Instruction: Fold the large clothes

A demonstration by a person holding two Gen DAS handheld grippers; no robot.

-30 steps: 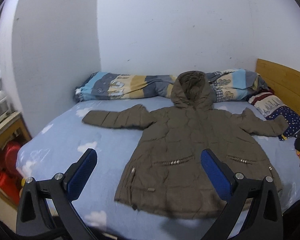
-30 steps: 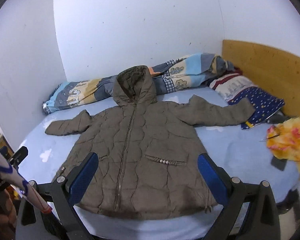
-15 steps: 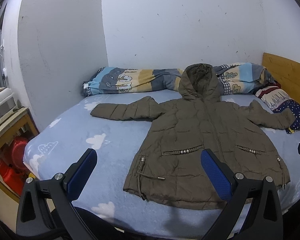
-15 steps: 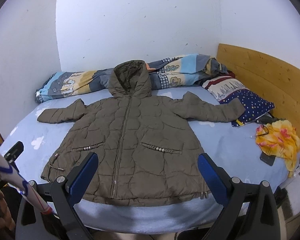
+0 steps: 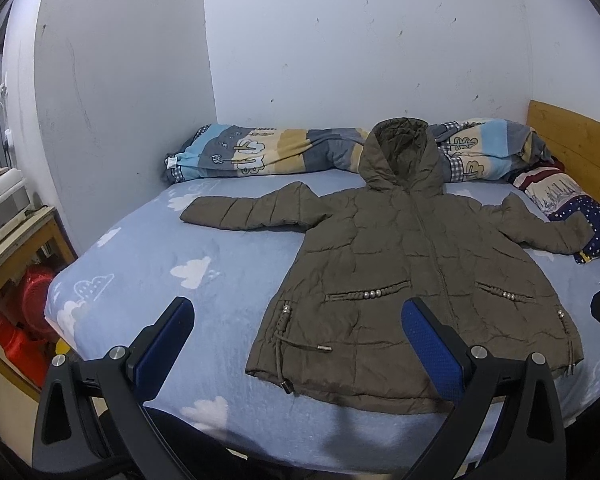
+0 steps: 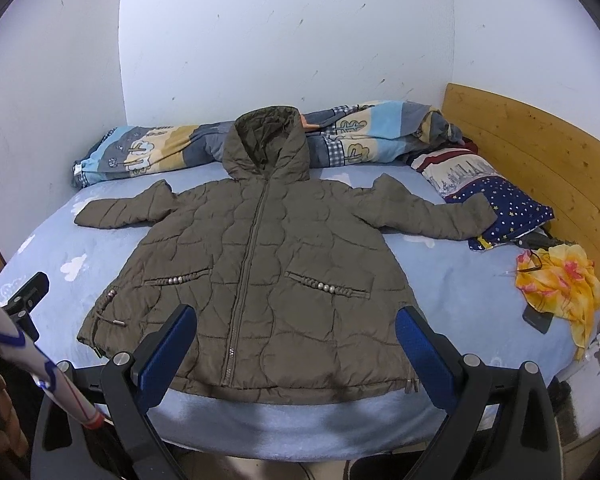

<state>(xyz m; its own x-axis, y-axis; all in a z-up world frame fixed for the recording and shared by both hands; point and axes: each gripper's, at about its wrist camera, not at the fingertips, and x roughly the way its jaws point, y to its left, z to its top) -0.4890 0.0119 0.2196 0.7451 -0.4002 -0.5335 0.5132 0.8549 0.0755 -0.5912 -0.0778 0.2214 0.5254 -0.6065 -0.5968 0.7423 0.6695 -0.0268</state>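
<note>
Jacket (image 5: pixel 416 280), olive-brown, quilted and hooded, lies flat and face up on the bed (image 5: pixel 148 264), zipped shut, both sleeves spread outward and the hood pointing away toward the wall.

In the left wrist view, a wooden side stand (image 5: pixel 16 248) with red plastic items beneath it sits far left of the jaws. The left gripper (image 5: pixel 298 334) hangs above the near edge of the bed with its jaws spread wide and nothing between them; the left blue pad is over bare cloud-printed sheet, the right pad is over the jacket's lower front. Beyond the jaws, a rolled striped quilt (image 5: pixel 260 154) runs along the wall behind the hood. To the right, the jacket's far sleeve ends on a star-printed pillow (image 5: pixel 598 224), next to a wooden headboard (image 5: pixel 576 148).

In the right wrist view, a white pole with blue markings (image 6: pixel 24 344) crosses the lower left corner. The right gripper (image 6: pixel 296 342) is likewise released, jaws wide apart and empty, framing the jacket's hem and zipper, without touching the cloth. The two beaded pocket trims lie just beyond the pads. Right of the jaws, well apart from the jacket, a yellow flowered cloth (image 6: pixel 560 284) lies crumpled on the sheet with a dark phone (image 6: pixel 536 318) just beside it.
</note>
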